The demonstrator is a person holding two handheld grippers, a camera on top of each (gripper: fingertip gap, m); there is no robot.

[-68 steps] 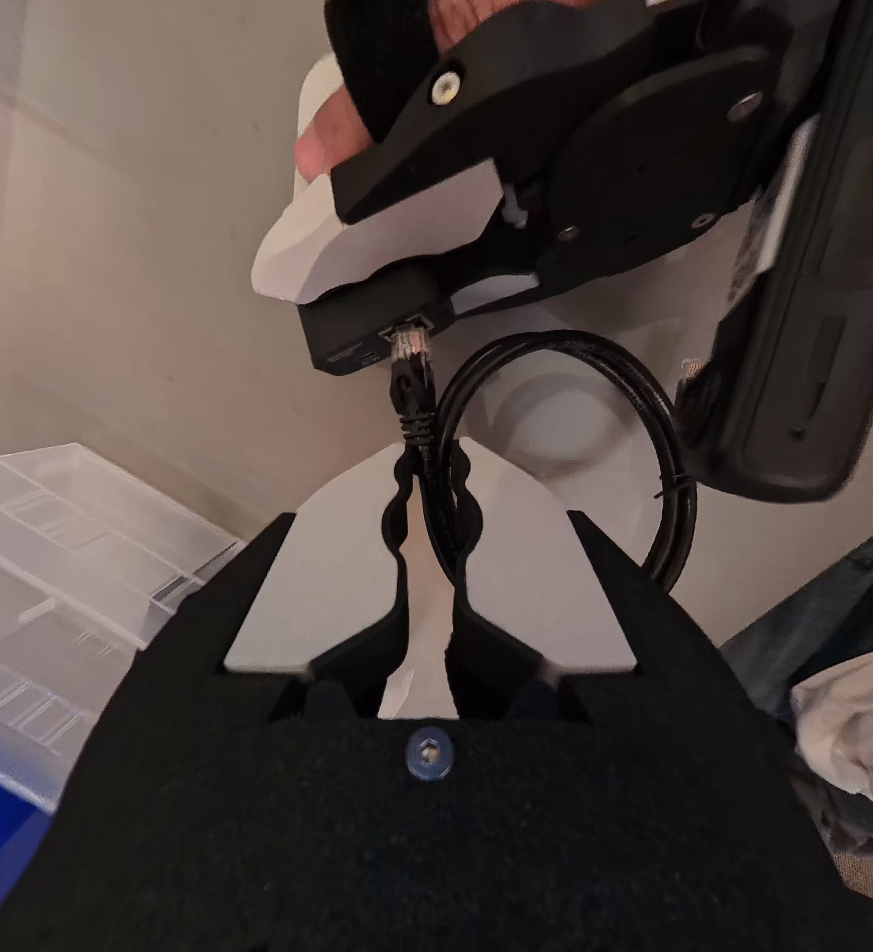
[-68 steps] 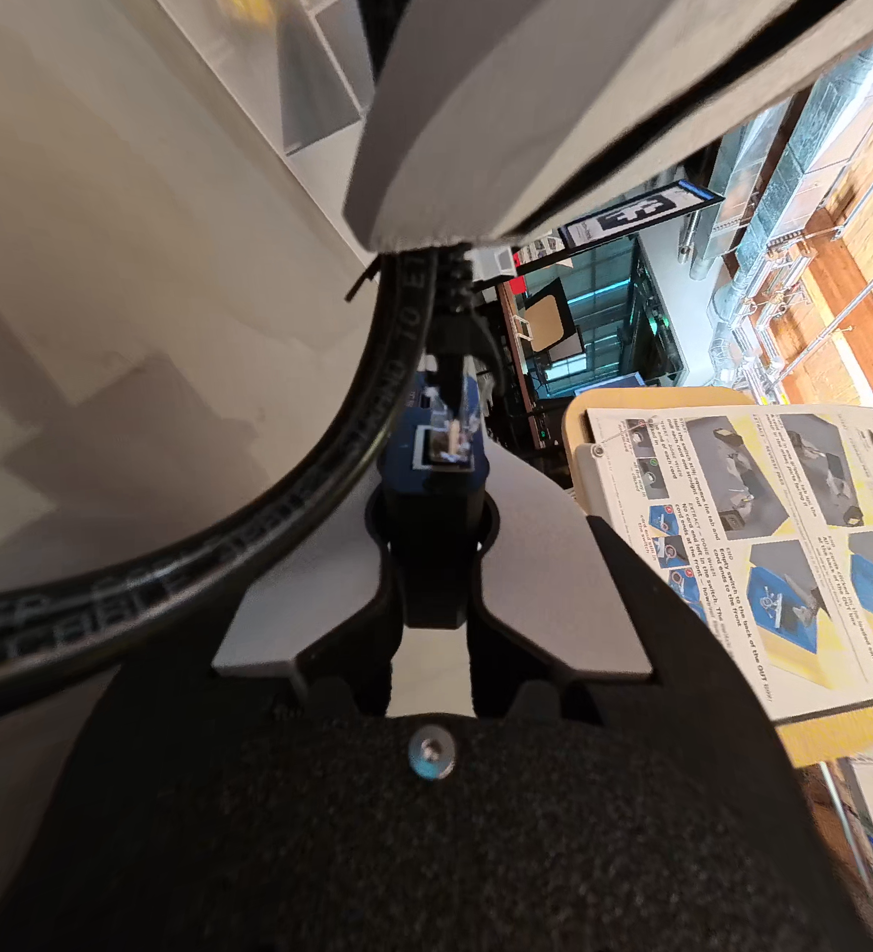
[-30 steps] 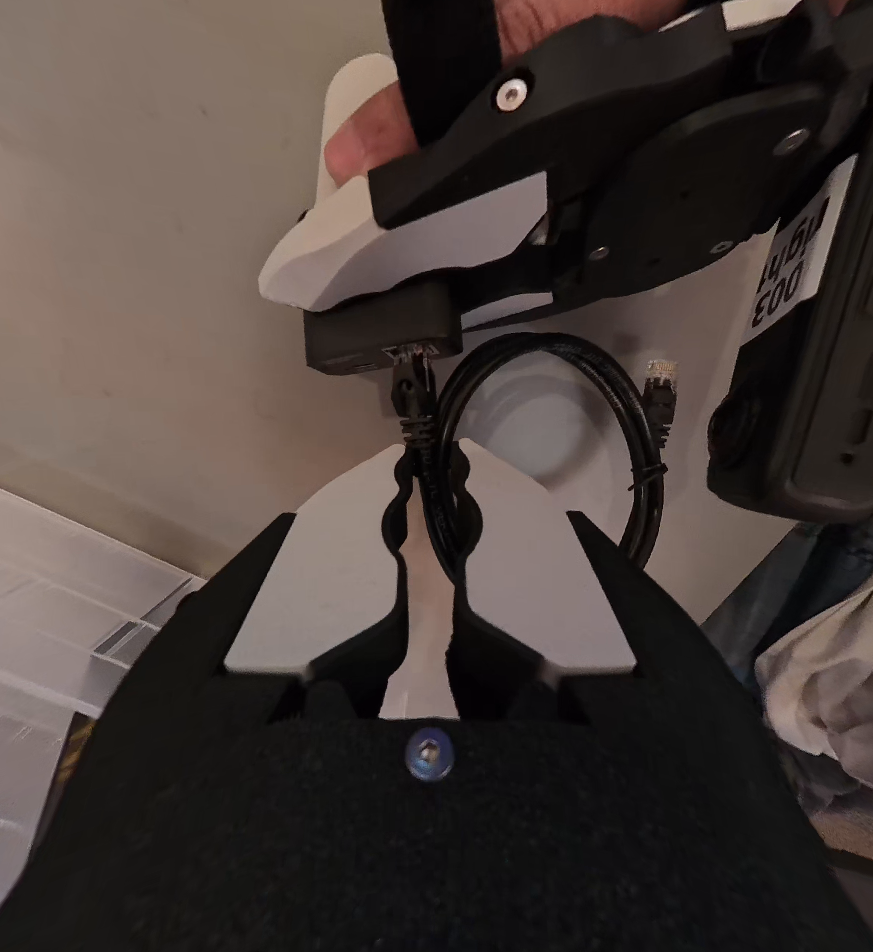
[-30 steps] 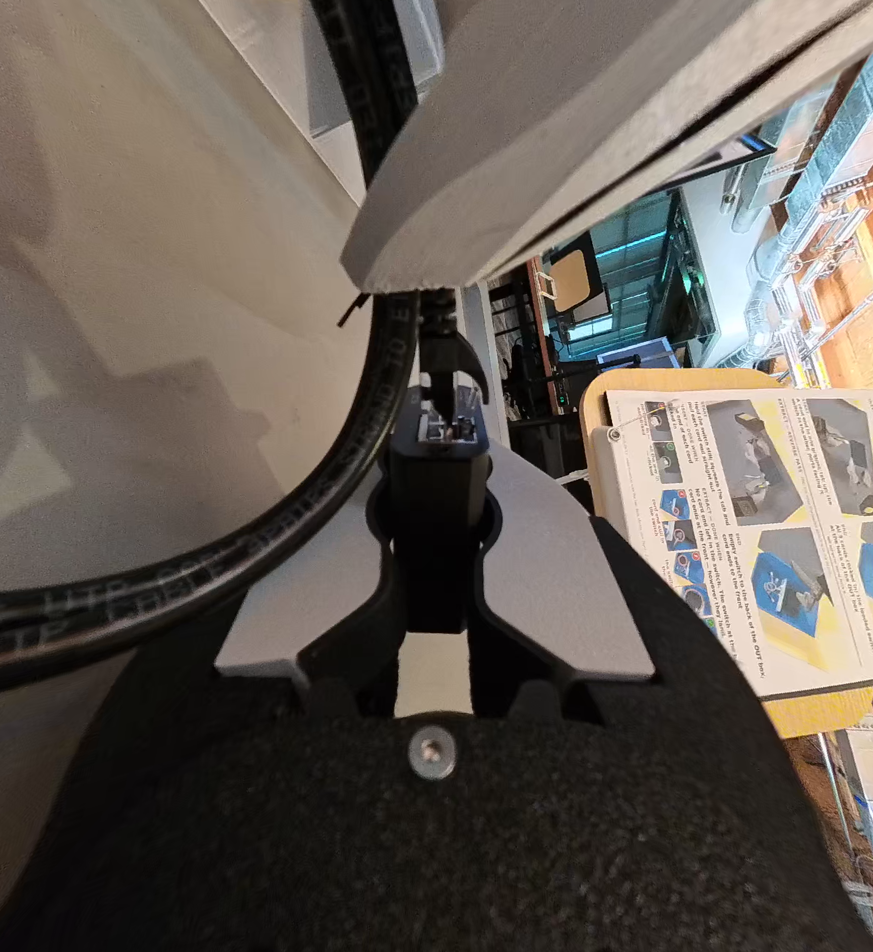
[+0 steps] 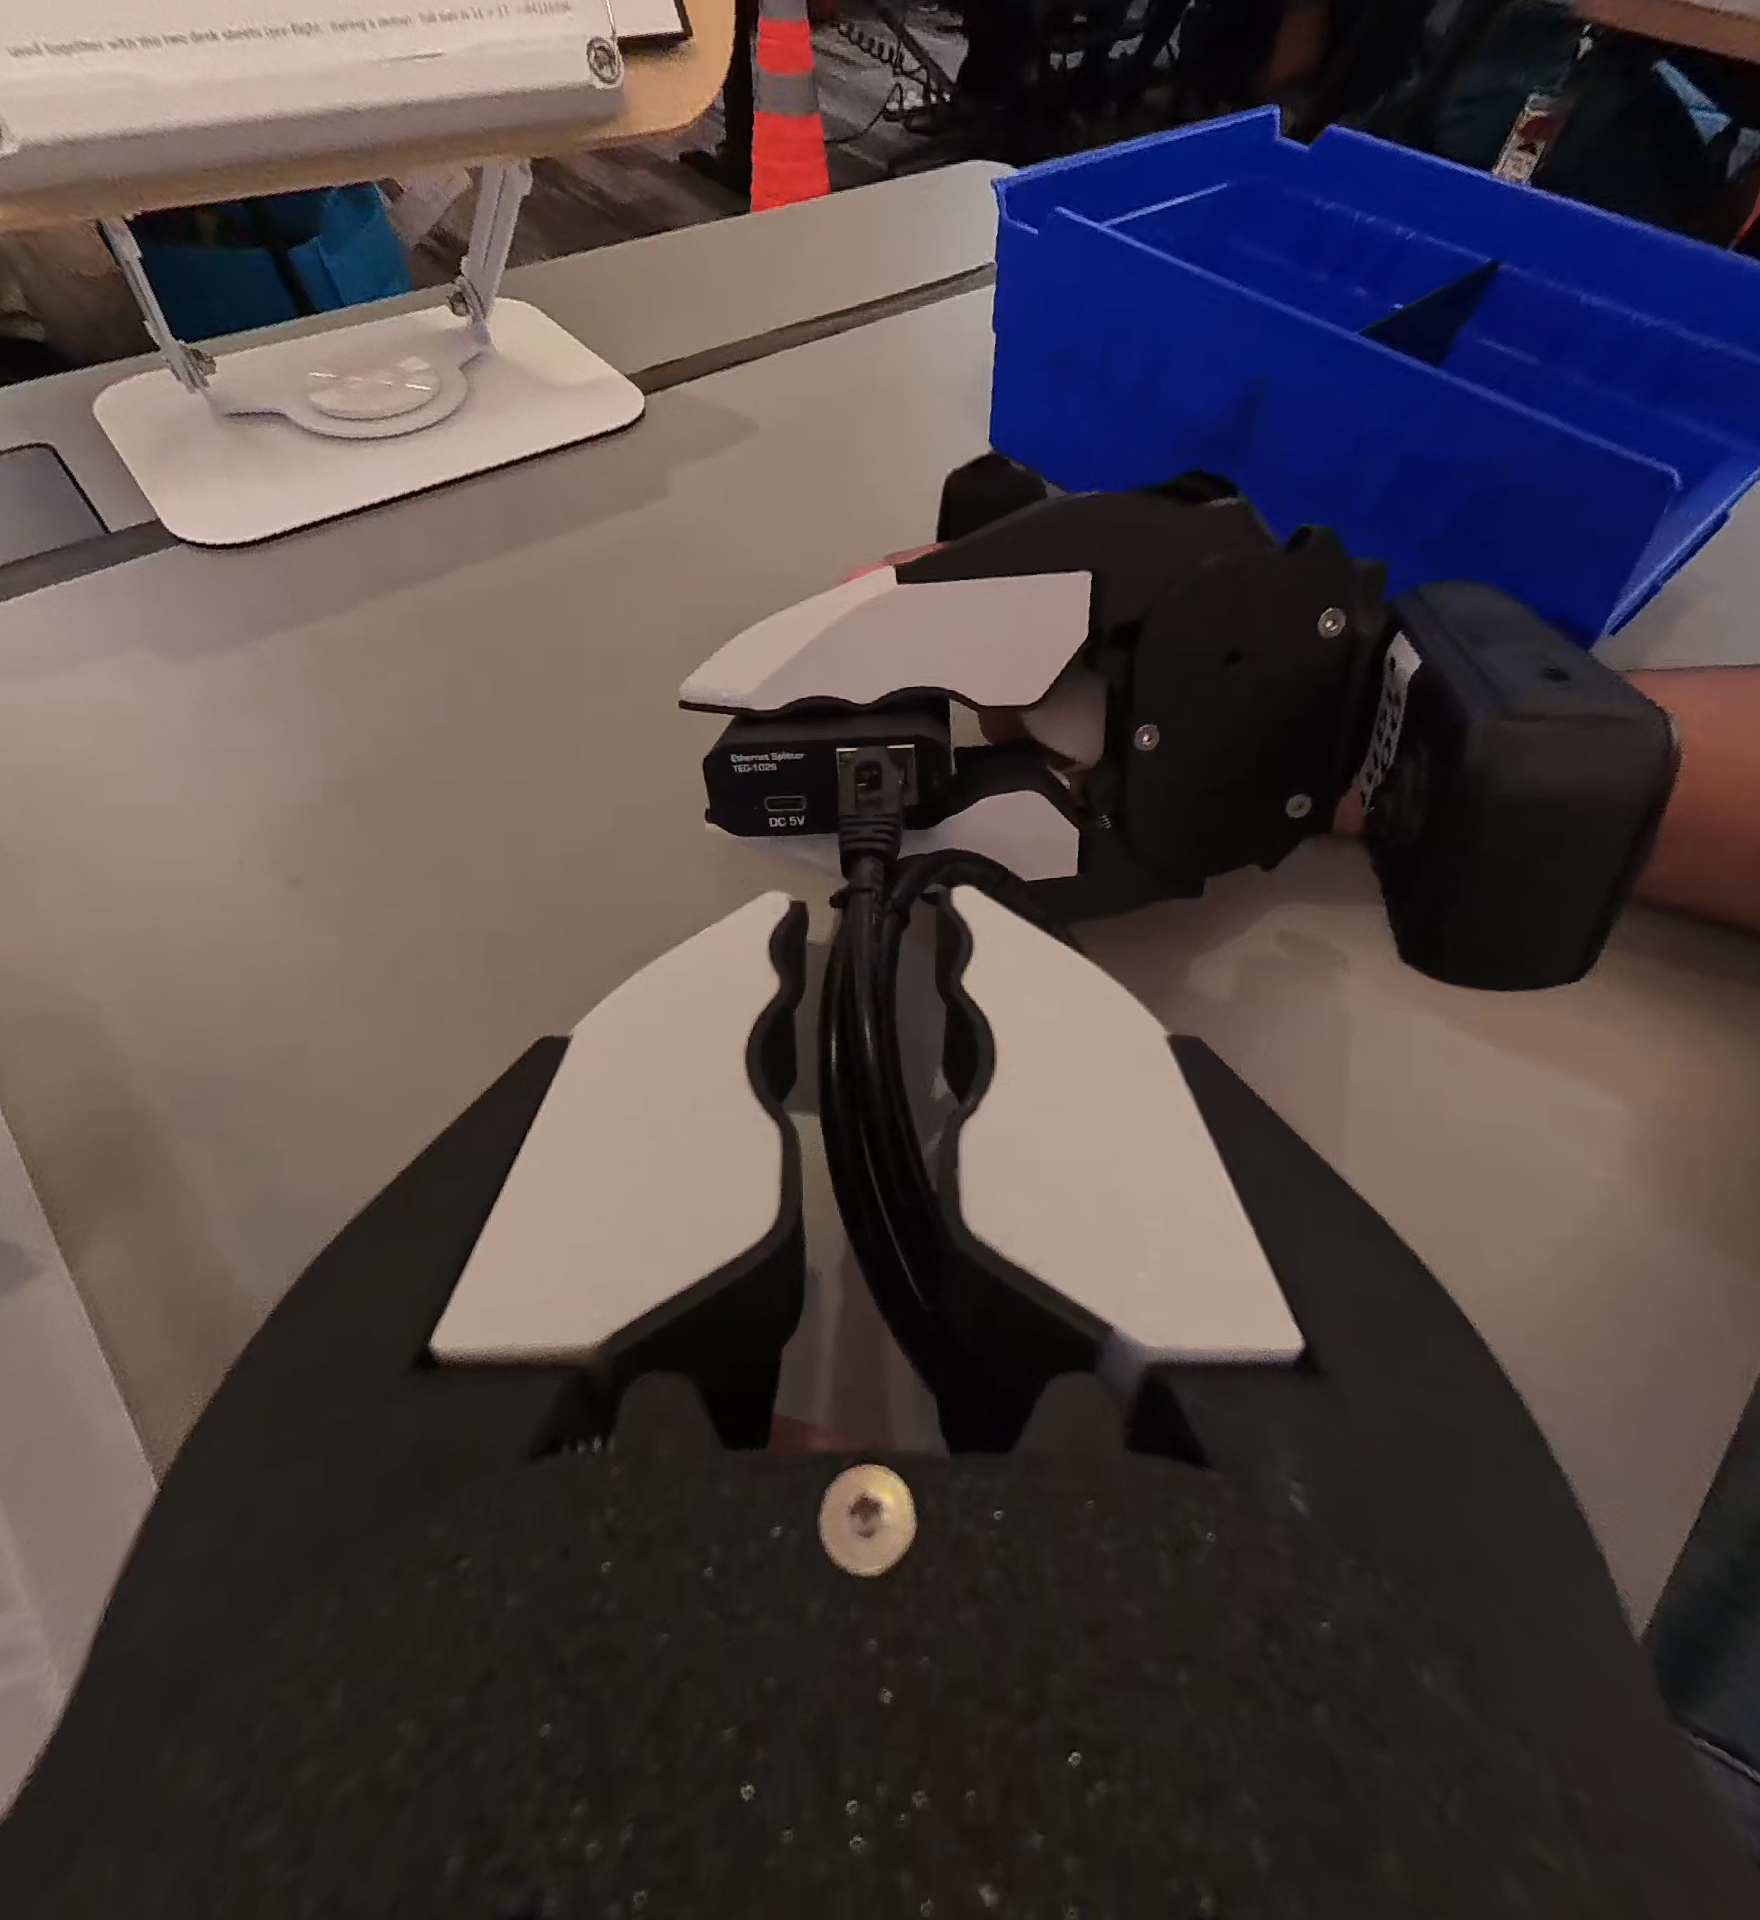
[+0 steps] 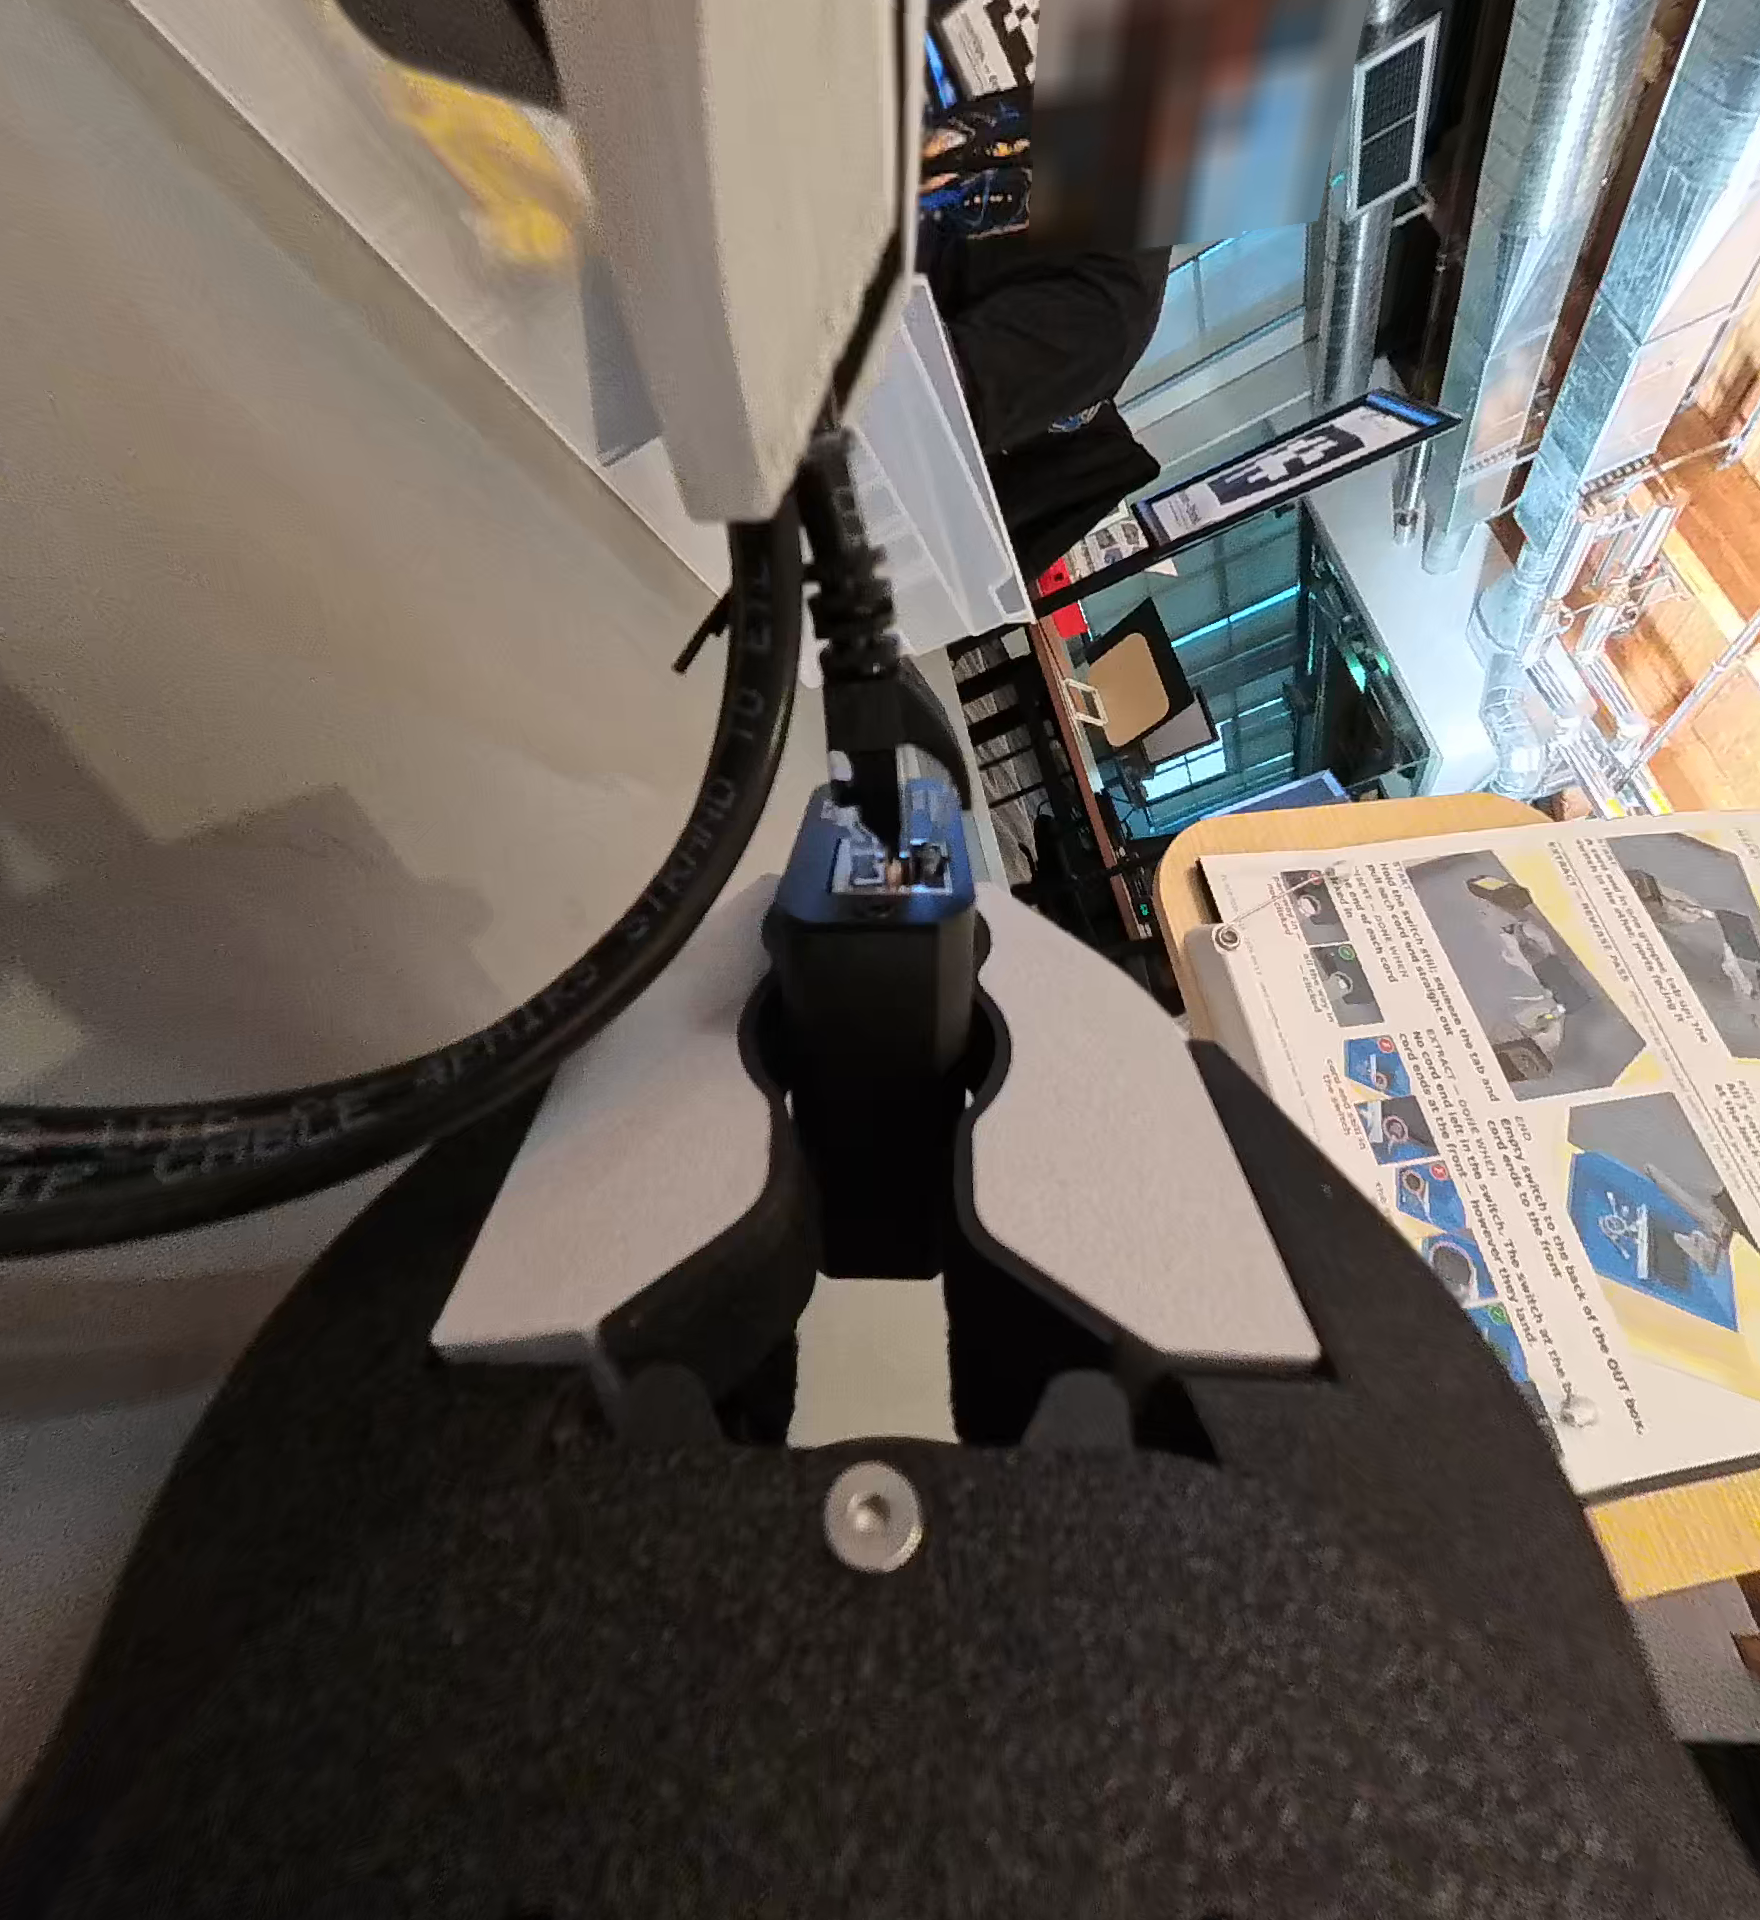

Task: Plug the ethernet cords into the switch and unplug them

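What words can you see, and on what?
I won't copy writing, only place it.
Black switch: white print beside its ports.
Black cord: pale print along it.
Instruction sheet: lines around pictures.
White sheet on stand: blurred.

Small white print stands on the black switch (image 5: 772, 790), on its front face left of the plugged port and under the small slot. Pale lettering runs along the cord (image 6: 543, 1049). A white label (image 5: 1385, 717) with dark characters sits on the right gripper (image 5: 741, 769). A card (image 5: 263, 94) over the table's far left edge carries one blurred line. An illustrated sheet (image 6: 1478, 1091) bears paragraphs of print.
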